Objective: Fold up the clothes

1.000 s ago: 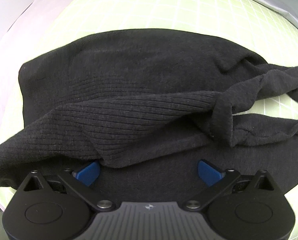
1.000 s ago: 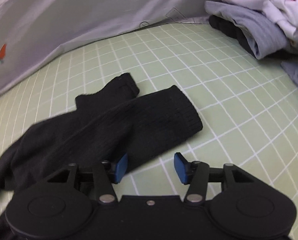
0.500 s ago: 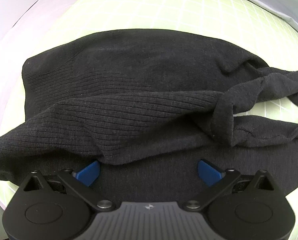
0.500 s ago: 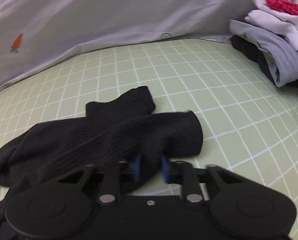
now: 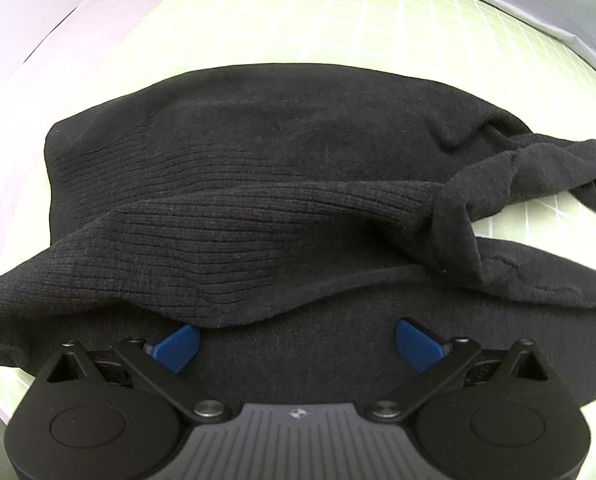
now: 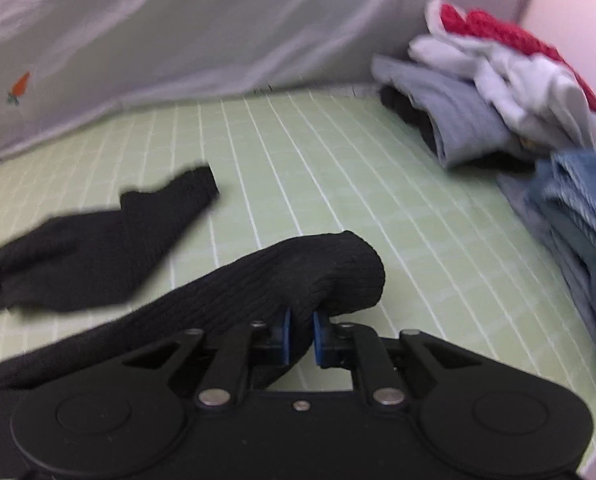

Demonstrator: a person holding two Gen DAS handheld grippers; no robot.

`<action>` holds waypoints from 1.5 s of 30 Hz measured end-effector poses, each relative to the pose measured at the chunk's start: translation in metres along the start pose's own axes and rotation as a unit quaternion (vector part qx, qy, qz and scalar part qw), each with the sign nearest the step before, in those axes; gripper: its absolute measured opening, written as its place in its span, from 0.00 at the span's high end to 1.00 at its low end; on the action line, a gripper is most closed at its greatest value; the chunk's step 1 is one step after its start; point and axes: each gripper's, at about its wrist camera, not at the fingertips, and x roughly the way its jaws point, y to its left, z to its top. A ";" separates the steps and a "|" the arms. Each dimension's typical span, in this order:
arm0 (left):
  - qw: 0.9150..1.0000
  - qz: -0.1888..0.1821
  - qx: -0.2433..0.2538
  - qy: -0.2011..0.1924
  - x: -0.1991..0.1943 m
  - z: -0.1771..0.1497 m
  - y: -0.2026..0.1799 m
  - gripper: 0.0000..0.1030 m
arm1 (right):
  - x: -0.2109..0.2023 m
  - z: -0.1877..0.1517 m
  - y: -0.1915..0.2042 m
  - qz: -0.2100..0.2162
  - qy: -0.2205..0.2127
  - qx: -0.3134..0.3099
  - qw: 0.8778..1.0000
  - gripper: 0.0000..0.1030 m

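Note:
A black ribbed knit sweater (image 5: 258,208) lies bunched on the green grid mat (image 5: 338,12). My left gripper (image 5: 296,342) is open, its blue pads wide apart just over the sweater's near hem, holding nothing. In the right wrist view, my right gripper (image 6: 300,334) is shut on the cuff end of one black sleeve (image 6: 318,268) and holds it lifted off the mat. The other sleeve (image 6: 98,248) lies flat on the mat to the left.
A pile of clothes stands at the right: grey (image 6: 450,120), white (image 6: 518,84) and red (image 6: 510,36) garments, with blue denim (image 6: 578,208) nearer. A grey sheet (image 6: 138,32) with a small carrot print rises behind the mat (image 6: 338,168).
My right gripper closed on the near sleeve's cuff and lifted it, swinging right toward the clothes pile. My left gripper stayed open and eased back slightly over the hem.

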 end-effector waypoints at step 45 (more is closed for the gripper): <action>0.998 -0.016 0.063 0.013 -0.006 -0.112 -0.061 0.00 | -0.041 -0.013 -0.048 -0.060 -0.040 0.067 0.995 0.96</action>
